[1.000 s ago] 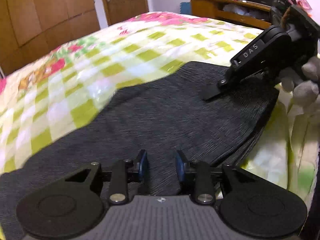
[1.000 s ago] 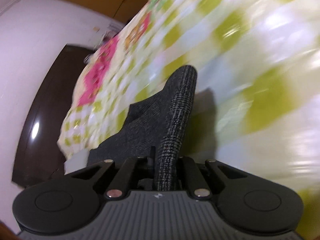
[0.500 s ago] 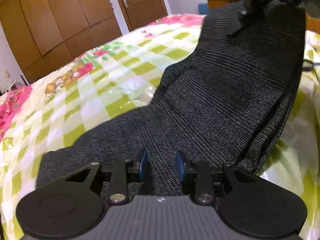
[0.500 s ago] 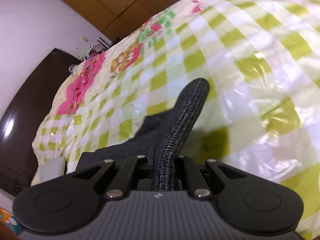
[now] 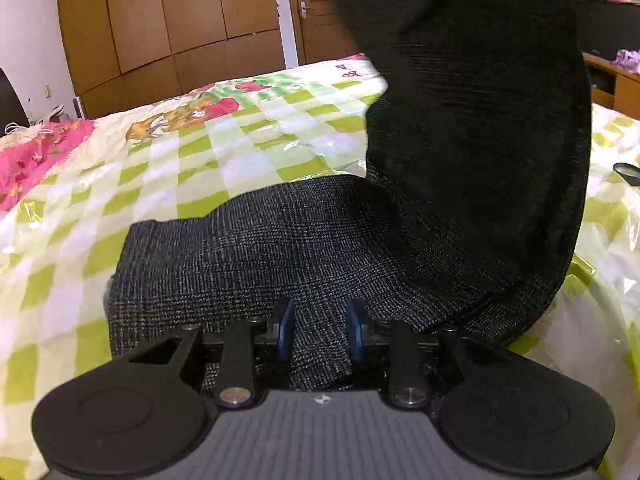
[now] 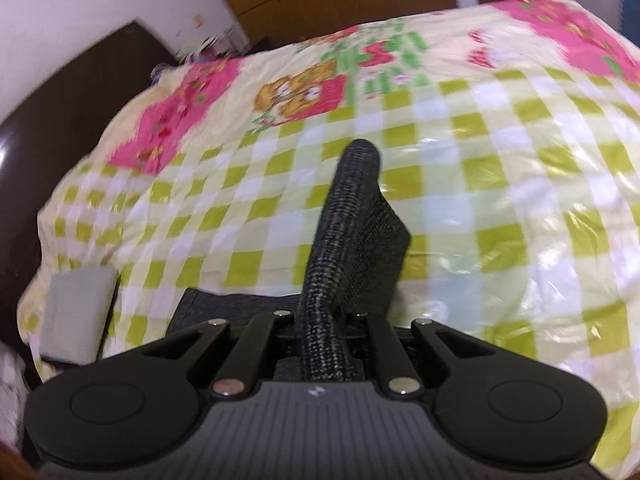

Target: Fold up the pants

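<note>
Fold under way, unfinished: dark grey woven pants (image 5: pixel 304 248) partly spread on green-checked bedcover (image 5: pixel 224 152). Far end gripped tight, raised by right gripper (image 6: pixel 325 344). Left gripper (image 5: pixel 320 332) jaws, just narrowing, straddle near edge. Laying over remains.

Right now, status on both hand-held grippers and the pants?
Right hand-held gripper shut on pants, fold lifted off bed. Left hand-held gripper just closing, cloth between blue pads, grip unclear. Checked bedspread ahead; nothing blocking.

Right gripper (image 6: pixel 326 344) clamped; left gripper (image 5: pixel 320 330) fingers (image 5: pixel 285 330) closing.
</note>
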Available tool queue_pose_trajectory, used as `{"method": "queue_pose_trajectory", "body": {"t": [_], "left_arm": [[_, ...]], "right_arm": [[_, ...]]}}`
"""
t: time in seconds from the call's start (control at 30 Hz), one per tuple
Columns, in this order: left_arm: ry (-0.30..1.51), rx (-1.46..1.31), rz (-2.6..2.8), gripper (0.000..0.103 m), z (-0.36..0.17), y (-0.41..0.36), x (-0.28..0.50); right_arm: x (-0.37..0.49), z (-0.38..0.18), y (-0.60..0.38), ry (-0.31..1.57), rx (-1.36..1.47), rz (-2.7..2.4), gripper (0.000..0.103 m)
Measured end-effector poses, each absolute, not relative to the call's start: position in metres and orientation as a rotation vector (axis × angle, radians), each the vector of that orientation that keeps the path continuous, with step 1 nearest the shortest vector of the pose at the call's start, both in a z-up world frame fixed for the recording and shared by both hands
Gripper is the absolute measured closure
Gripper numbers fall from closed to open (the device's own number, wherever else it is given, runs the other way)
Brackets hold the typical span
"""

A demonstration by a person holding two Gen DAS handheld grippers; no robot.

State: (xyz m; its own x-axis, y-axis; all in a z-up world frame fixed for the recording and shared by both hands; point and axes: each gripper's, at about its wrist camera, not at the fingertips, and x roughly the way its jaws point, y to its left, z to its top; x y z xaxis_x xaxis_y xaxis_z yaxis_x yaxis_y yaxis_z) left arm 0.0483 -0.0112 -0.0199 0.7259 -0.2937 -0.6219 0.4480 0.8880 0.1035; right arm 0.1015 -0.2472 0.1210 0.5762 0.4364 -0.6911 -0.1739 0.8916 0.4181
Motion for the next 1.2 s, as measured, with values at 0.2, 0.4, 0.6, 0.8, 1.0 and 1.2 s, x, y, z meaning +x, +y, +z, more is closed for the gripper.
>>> {"method": "queue_pose_trajectory", "body": {"t": [0.2,0.4,0.6,0.8,1.0,1.2], "left_arm": [[0.64,0.192,-0.438,0.064,-0.02,-0.002,0.048],[0.65,0.146,-0.471,0.064,-0.018,0.009,0.043],[0.633,0.121,-0.388,0.064,-0.001,0.044,0.017],[0.677,0.081,-0.297,0.064,0.0,0.058,0.021],[0.717,0.046,-0.317,0.061,-0.007,0.051,0.015],[0.72,0.029,-0.318,0.061,-0.007,0.046,0.021]], "right_arm": [[0.112,0.126,-0.16,0.911,0.153,0.479,0.095],[0.118,0.096,-0.089,0.981,0.061,0.537,0.095],[0.122,0.077,-0.06,0.994,-0.054,0.538,0.095],[0.113,0.072,-0.045,0.965,-0.204,0.56,0.095],[0.099,0.074,-0.029,0.921,-0.329,0.583,0.095],[0.1,0.077,-0.024,0.929,-0.316,0.589,0.095]]}}
